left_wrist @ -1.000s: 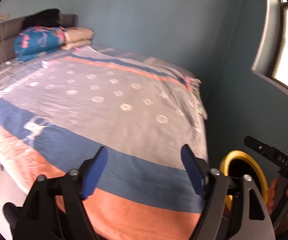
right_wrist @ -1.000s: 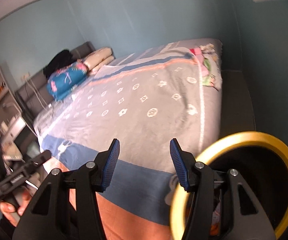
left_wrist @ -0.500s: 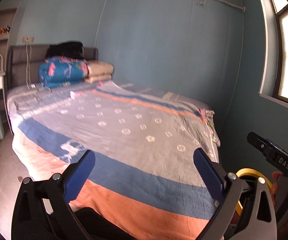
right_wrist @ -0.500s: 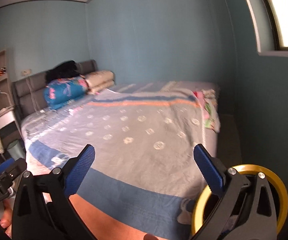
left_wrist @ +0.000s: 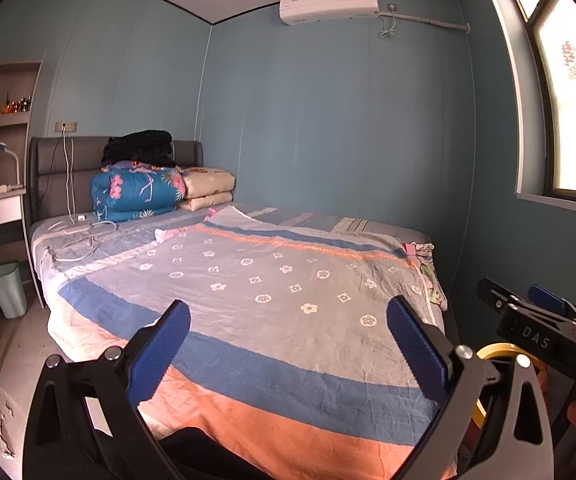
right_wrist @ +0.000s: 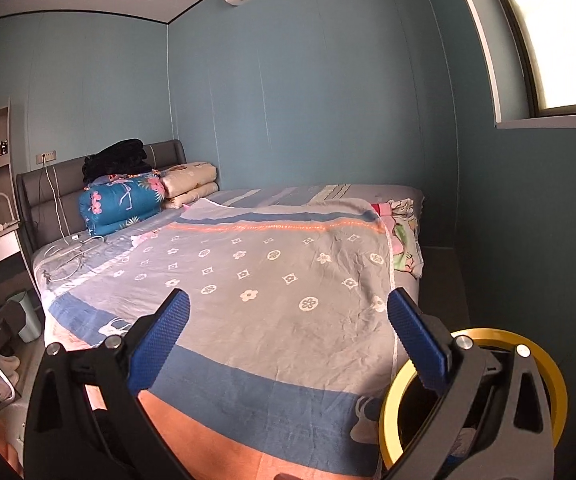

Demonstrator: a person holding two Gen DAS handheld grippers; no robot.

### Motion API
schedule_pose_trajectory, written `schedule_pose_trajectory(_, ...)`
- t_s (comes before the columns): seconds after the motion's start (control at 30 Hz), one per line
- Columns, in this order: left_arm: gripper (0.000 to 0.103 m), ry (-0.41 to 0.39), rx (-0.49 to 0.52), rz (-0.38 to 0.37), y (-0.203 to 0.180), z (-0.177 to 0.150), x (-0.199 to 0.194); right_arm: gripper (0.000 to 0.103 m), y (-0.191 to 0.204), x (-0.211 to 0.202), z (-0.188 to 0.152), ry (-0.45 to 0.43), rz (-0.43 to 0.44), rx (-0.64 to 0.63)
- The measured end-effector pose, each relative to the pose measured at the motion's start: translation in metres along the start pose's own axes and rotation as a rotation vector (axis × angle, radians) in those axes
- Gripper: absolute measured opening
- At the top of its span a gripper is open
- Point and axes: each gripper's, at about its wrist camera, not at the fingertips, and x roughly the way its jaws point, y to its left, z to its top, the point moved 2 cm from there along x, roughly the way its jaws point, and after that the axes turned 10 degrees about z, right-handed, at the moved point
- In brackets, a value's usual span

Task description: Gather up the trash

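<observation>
My left gripper (left_wrist: pixel 288 312) hangs open over the foot of the bed, nothing between its blue pads. My right gripper (right_wrist: pixel 288 300) is open too and holds nothing. A yellow-rimmed bin (right_wrist: pixel 544 356) with a dark inside stands at the bed's near right corner, partly hidden behind the right finger; its rim (left_wrist: pixel 492 350) peeks out in the left wrist view. A small crumpled white and pink scrap (left_wrist: pixel 162 234) lies far up the bed (left_wrist: pixel 288 280) near the folded quilts, well beyond both grippers. The right gripper's body (left_wrist: pixel 540 320) shows in the left wrist view.
A pale green wastebasket (left_wrist: pixel 8 292) stands on the floor left of the bed. Folded quilts (left_wrist: pixel 136 192) and a white cable (left_wrist: pixel 76 240) lie by the headboard. Crumpled clothes (left_wrist: pixel 424 256) sit at the bed's right edge. A desk is at far left, a window at right.
Both grippers' jaws have spread wide. Both views have pulled back from the bed and tilted up, so the room's walls and ceiling now show and the yellow bin sits lower.
</observation>
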Motion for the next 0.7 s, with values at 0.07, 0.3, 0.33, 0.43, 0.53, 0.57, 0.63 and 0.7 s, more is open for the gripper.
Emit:
schedule_pose_trajectory(0.07, 0.095, -0.002, 0.009, -0.001, -0.0023, 0.0004, -0.0004, 0.095, -0.0008, -0.0014, -0.001, -0.004, -0.002, 0.001)
schedule_pose_trajectory(0.3, 0.095, 0.018, -0.011, -0.01, 0.0003, -0.002, 0.0012, 0.095, -0.0033, -0.0005, -0.0042, -0.001, -0.012, 0.004)
schedule_pose_trajectory(0.33, 0.095, 0.019, -0.012, -0.009, 0.0008, -0.0023, 0.0013, 0.095, -0.0041, -0.0003, -0.0041, 0.001, -0.013, 0.007)
schedule_pose_trajectory(0.43, 0.095, 0.029, -0.018, -0.011, 0.0024, -0.003, 0.0031, 0.095, -0.0065, 0.0007, -0.0035, 0.002, -0.021, 0.013)
schedule_pose_trajectory(0.53, 0.095, 0.039, -0.024, -0.016, 0.0047, -0.0036, 0.0048, 0.095, -0.0087, 0.0018, -0.0041, 0.005, -0.025, 0.019)
schedule_pose_trajectory(0.57, 0.095, 0.041, -0.024, -0.015, 0.0055, -0.004, 0.0042, 0.095, -0.009, 0.0016, -0.0041, 0.006, -0.026, 0.02)
schedule_pose_trajectory(0.63, 0.095, 0.047, -0.025, -0.02, 0.0057, -0.0043, 0.0053, 0.095, -0.0091, 0.0027, -0.0039, 0.012, -0.024, 0.023)
schedule_pose_trajectory(0.7, 0.095, 0.053, -0.027, -0.023, 0.0061, -0.0043, 0.0058, 0.095, -0.0091, 0.0037, -0.0039, 0.015, -0.024, 0.025)
